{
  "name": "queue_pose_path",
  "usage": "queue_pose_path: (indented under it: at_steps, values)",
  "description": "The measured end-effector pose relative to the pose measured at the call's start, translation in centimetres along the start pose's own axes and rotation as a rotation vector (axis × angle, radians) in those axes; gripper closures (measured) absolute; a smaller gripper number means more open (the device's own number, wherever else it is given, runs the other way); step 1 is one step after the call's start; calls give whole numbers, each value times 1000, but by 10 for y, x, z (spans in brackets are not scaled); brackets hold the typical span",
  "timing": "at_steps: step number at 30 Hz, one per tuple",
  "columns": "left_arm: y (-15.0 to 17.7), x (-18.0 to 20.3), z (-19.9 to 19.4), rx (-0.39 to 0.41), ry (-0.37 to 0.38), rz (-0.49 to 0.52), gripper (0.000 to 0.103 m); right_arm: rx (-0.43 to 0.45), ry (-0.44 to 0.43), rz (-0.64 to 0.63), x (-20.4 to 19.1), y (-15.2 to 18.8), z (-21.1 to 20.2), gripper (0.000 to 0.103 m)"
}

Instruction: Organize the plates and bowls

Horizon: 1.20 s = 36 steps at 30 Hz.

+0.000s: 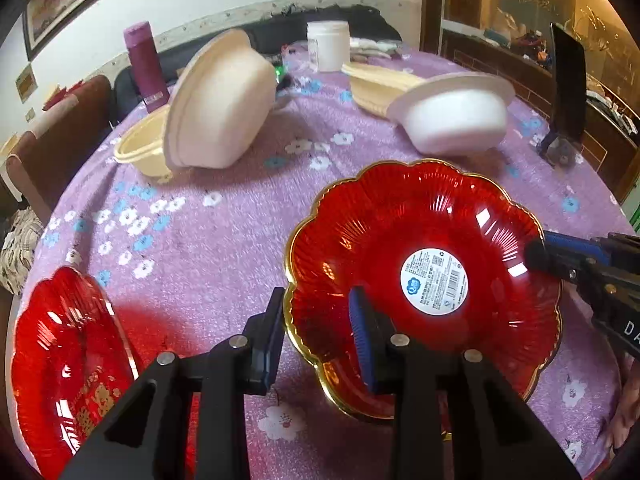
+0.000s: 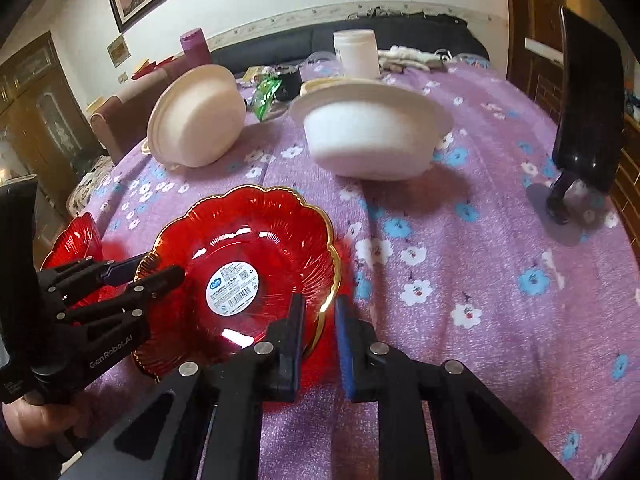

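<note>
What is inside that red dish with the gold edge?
Inside the red dish only a round white label shows, stuck at its centre, with no food. The left gripper and right gripper straddle its rim, hiding small patches.

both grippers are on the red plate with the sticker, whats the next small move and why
Probably lift the red plate a little and carry it toward the second red plate to stack them. The left gripper straddles its near gold rim and the right gripper straddles the opposite rim. It looks gripped on both sides, and the white bowls lie farther back, out of the way.
</note>
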<state>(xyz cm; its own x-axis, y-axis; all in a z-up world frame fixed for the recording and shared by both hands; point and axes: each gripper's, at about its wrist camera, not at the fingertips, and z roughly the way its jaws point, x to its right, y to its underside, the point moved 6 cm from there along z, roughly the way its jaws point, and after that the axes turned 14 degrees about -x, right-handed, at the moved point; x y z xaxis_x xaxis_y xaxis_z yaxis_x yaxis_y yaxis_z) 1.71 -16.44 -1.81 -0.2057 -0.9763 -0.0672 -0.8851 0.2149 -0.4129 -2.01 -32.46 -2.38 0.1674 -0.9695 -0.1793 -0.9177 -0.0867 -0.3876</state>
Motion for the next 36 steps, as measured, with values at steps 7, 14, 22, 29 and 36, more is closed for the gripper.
queue_pose_path:
  at_steps: [7,14,22,29,36]
  values:
    - [1,-3,-18,42,-22,-7,72,41,19,-24,-8,-2,-16,87]
    - [4,-7,-36,69,-33,-17,72,69,14,-40,-17,-2,-29,87]
    - [14,-21,-58,108,-46,-45,72,101,11,-73,-34,-4,-45,87]
    - [27,-47,-80,149,-68,-98,72,126,10,-133,-65,-6,-57,87]
    - [43,-87,-107,193,-92,-174,72,125,-26,-203,-106,-14,-58,87]
